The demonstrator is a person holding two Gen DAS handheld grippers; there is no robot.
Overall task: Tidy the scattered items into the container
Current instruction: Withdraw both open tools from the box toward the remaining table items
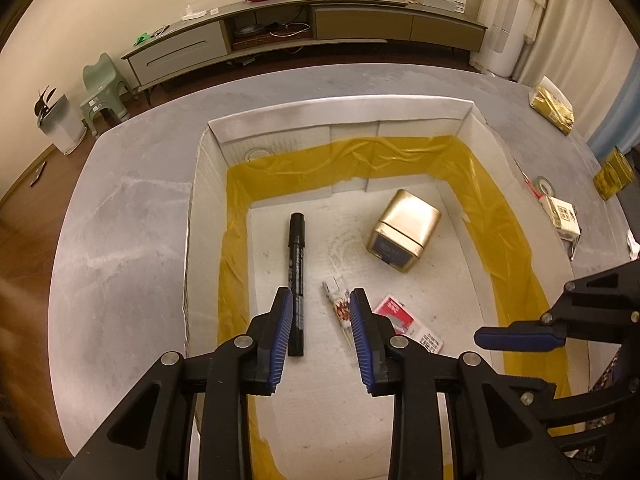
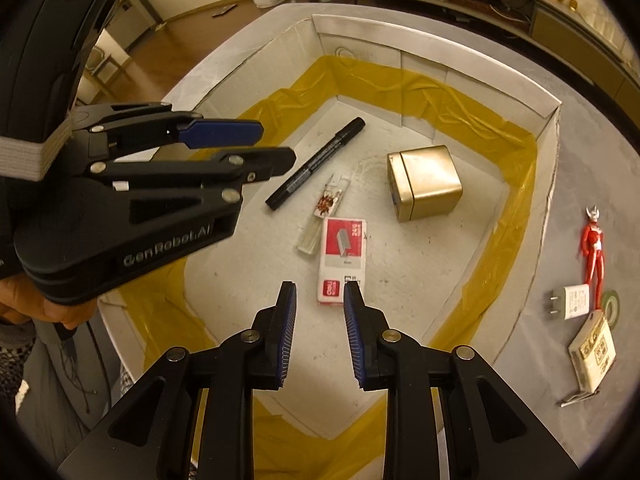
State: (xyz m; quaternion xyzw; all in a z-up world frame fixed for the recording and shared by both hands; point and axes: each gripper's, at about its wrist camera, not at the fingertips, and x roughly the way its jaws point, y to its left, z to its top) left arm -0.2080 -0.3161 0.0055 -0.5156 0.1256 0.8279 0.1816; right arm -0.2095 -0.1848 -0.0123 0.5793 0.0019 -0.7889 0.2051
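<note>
Box point(image 1: 468, 116), white, yellow-taped, holds gold tin point(image 1: 404, 236); both claws point(image 1: 321, 300) point(image 2: 319, 292) spread, empty.

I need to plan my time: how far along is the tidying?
Done: marker, gold tin, staple box and a small clear packet lie in the box. In hand: nothing; both grippers are open. Left: toy figure, charger, tape roll and others on the table.

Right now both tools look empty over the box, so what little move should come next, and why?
Probably swing the right tool out over the table toward the red toy figure. Both tools are open and hold nothing, the left tool too. The marker, gold tin and staples box already lie inside the container, while the figure and white charger lie outside on that side.
</note>
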